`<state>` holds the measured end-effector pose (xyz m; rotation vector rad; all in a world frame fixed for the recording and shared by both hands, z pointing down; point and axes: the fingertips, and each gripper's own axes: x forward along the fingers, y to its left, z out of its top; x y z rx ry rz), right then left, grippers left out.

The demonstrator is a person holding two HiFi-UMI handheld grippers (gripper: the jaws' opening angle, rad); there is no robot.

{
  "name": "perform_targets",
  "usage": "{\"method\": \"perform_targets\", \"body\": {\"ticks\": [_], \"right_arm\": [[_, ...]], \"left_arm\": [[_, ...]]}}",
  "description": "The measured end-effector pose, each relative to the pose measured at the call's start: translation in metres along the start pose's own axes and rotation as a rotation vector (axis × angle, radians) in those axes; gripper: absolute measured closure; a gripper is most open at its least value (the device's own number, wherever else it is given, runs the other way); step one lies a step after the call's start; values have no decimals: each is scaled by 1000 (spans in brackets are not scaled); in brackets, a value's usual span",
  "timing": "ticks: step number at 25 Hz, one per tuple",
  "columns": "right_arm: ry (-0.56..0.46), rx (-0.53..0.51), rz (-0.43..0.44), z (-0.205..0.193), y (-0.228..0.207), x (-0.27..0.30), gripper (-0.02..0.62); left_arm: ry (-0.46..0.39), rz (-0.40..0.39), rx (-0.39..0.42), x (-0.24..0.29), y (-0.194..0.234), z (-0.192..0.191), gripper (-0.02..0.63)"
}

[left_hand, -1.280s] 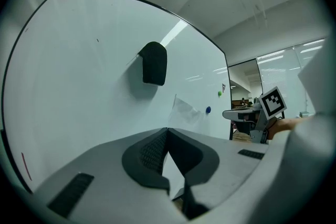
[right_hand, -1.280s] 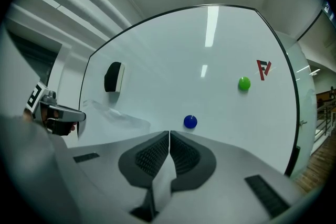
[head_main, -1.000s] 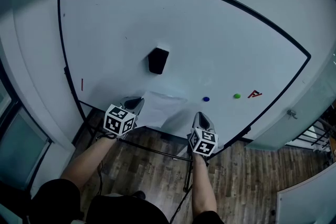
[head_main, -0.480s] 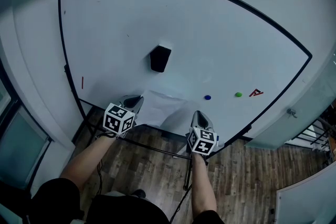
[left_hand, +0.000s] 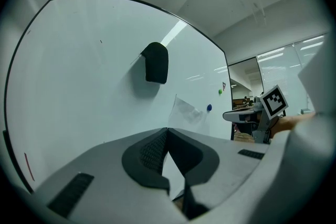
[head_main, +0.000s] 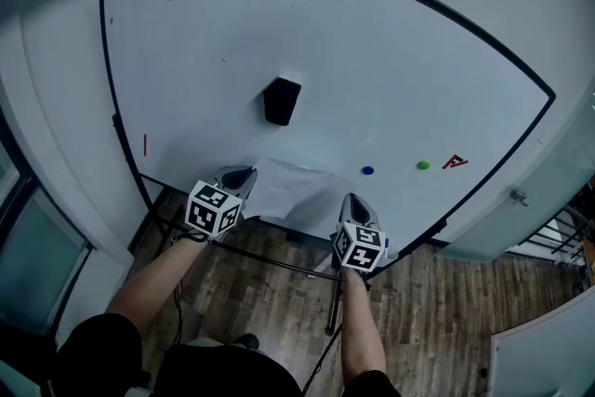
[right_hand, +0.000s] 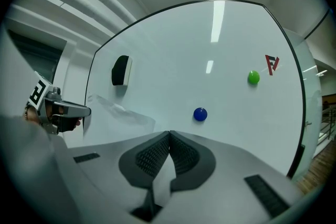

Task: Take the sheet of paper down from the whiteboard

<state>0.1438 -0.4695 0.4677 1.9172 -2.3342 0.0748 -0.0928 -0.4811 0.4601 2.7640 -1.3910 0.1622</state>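
Note:
The whiteboard (head_main: 186, 42) fills the head view. A white, creased sheet of paper (head_main: 286, 189) hangs low on it, below a black eraser (head_main: 282, 100). My left gripper (head_main: 242, 176) is at the sheet's left edge, jaws shut, and appears to pinch that edge. In the left gripper view the sheet (left_hand: 187, 111) runs down into the closed jaws. My right gripper (head_main: 356, 203) is shut and holds nothing, a little right of the sheet and below a blue magnet (head_main: 368, 170). In the right gripper view the sheet (right_hand: 123, 113) bulges off the board next to the left gripper (right_hand: 89, 111).
A green magnet (head_main: 423, 165) and a red magnet (head_main: 454, 162) stick to the board at the right. The board's black frame (head_main: 279, 248) runs just below both grippers. Wooden floor (head_main: 437, 311) lies beneath, and a wall (head_main: 56, 144) stands at the left.

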Motion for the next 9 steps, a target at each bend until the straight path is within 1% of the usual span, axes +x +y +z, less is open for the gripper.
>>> {"method": "perform_targets", "body": {"ticks": [9], "right_arm": [[-1, 7, -8, 0, -9, 4, 569]], "left_arm": [[6, -11, 9, 7, -5, 1, 586]]}}
